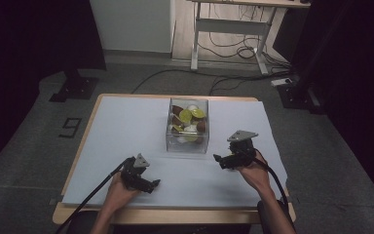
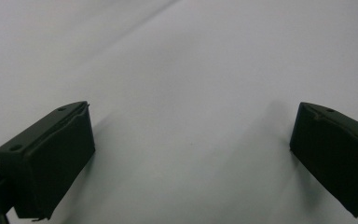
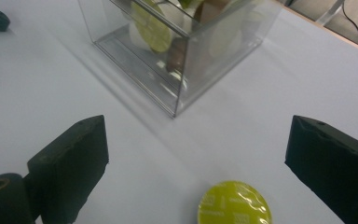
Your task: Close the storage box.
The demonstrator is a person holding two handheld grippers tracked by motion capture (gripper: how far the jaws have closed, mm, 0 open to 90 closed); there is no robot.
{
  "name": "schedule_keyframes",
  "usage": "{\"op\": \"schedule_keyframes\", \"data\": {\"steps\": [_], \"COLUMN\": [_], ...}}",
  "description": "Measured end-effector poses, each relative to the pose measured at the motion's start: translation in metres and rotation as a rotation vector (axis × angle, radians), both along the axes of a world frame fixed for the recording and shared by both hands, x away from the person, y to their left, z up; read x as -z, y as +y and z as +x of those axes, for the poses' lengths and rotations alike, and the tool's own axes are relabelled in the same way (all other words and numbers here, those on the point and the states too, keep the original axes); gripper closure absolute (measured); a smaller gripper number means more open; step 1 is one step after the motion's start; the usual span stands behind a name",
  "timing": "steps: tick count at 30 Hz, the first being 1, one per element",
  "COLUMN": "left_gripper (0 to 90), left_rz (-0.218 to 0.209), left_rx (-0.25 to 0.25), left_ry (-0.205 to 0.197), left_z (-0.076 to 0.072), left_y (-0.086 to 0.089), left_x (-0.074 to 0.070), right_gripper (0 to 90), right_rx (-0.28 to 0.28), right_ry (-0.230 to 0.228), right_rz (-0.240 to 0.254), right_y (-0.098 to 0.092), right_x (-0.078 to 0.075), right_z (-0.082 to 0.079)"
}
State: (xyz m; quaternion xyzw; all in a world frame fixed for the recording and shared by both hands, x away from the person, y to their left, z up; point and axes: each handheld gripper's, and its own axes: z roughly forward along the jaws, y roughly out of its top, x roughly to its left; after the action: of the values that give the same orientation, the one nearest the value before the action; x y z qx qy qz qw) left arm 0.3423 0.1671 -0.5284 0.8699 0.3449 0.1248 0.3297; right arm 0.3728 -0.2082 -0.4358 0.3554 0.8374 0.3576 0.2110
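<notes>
Capsule point(image 3: 234, 204) lies foil-up between open jaws.

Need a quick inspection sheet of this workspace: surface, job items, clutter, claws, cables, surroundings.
Surface: white sheet over a wooden table, flat, bare around the box.
Job's things: clear plastic box at the table's middle, holding yellow-green, brown and white capsules; one yellow-green capsule lies loose on the sheet between the right claw's jaws, short of the box.
Clutter: nothing seen.
Grippers: left claw open, low over bare sheet; right claw open, aimed at the box, gripping nothing.
Cables: one cable trails from each claw off the near edge; more on the floor behind.
Surroundings: grey floor, desk frame beyond, dark stands at both sides.
</notes>
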Motion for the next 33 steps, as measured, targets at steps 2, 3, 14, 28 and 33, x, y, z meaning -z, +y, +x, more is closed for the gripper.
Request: {"op": "schedule_keyframes", "data": {"steps": [2, 3, 14, 28, 33], "left_gripper": [0.0, 0.0, 0.0, 0.0, 0.0], "left_rz": [0.000, 0.001, 0.000, -0.001, -0.004], "left_rx": [0.000, 0.000, 0.000, -0.001, -0.003], "left_ry": [0.000, -0.001, 0.000, -0.001, 0.000], "left_z": [0.000, 0.000, 0.000, 0.000, 0.000], "left_y": [0.000, 0.000, 0.000, 0.000, 0.000], "left_x": [0.000, 0.000, 0.000, 0.000, 0.000], "right_gripper": [5.7, 5.8, 5.8, 3.3, 1.3], "right_rx": [0.014, 0.018, 0.066, 0.102, 0.112], "right_ry": [0.000, -0.002, 0.002, 0.043, 0.068], "right_rz": [0.002, 0.004, 0.009, 0.006, 0.003], "right_y": [-0.005, -0.007, -0.033, -0.051, -0.054], "right_x": [0.000, 0.000, 0.007, 0.036, 0.048], "right_z": [0.000, -0.001, -0.004, -0.007, -0.007]}}
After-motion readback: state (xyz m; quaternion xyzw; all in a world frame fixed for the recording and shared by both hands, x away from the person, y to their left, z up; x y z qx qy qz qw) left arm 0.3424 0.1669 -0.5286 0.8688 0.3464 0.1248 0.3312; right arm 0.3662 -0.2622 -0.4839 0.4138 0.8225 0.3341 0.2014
